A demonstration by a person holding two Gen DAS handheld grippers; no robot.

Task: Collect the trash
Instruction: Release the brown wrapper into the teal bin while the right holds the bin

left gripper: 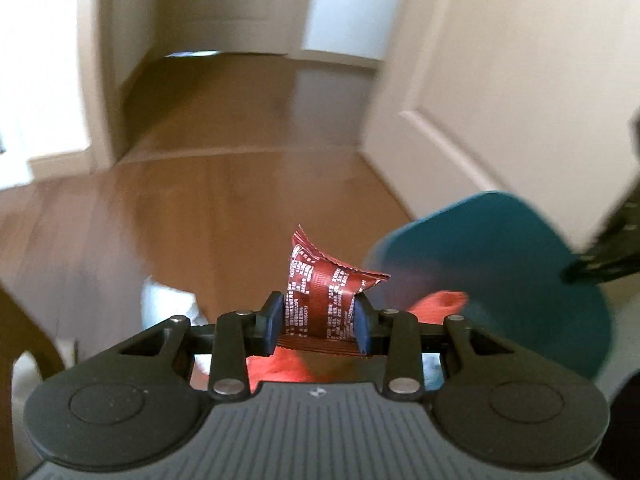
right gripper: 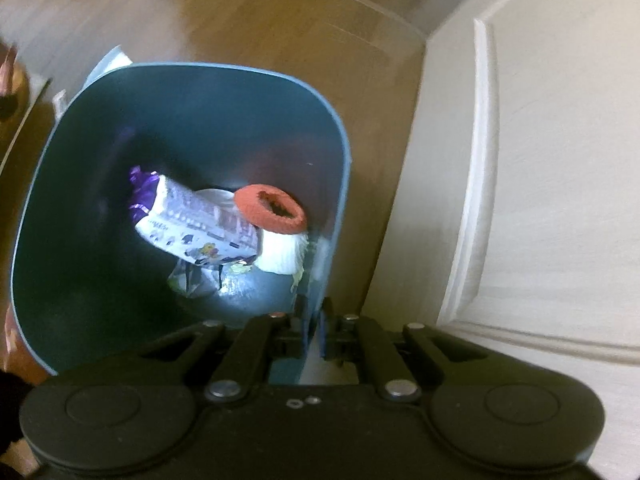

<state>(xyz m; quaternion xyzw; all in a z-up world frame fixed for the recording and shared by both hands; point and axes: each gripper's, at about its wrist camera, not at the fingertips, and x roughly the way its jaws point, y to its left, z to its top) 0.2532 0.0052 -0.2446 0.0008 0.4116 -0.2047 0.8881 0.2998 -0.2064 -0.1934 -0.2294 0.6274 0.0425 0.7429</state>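
My left gripper [left gripper: 319,322] is shut on a crumpled red wrapper [left gripper: 324,284] with white print, held above the wooden floor. The teal trash bin [left gripper: 492,264] shows to its right, with something orange-red [left gripper: 440,302] beside and below the fingers. In the right wrist view, my right gripper [right gripper: 314,334] is shut on the near right wall of the teal bin [right gripper: 332,152] and I look down into it. Inside lie a purple-and-white wrapper [right gripper: 196,220], an orange-red knitted ring [right gripper: 270,209], white paper [right gripper: 282,254] and a clear crumpled wrapper [right gripper: 192,278].
A cream panelled door or wall [right gripper: 520,160] stands right of the bin. The wooden floor [left gripper: 208,208] runs ahead into a hallway with white door frames. A dark wooden furniture leg [left gripper: 24,320] is at the lower left. A white object [left gripper: 168,304] lies on the floor.
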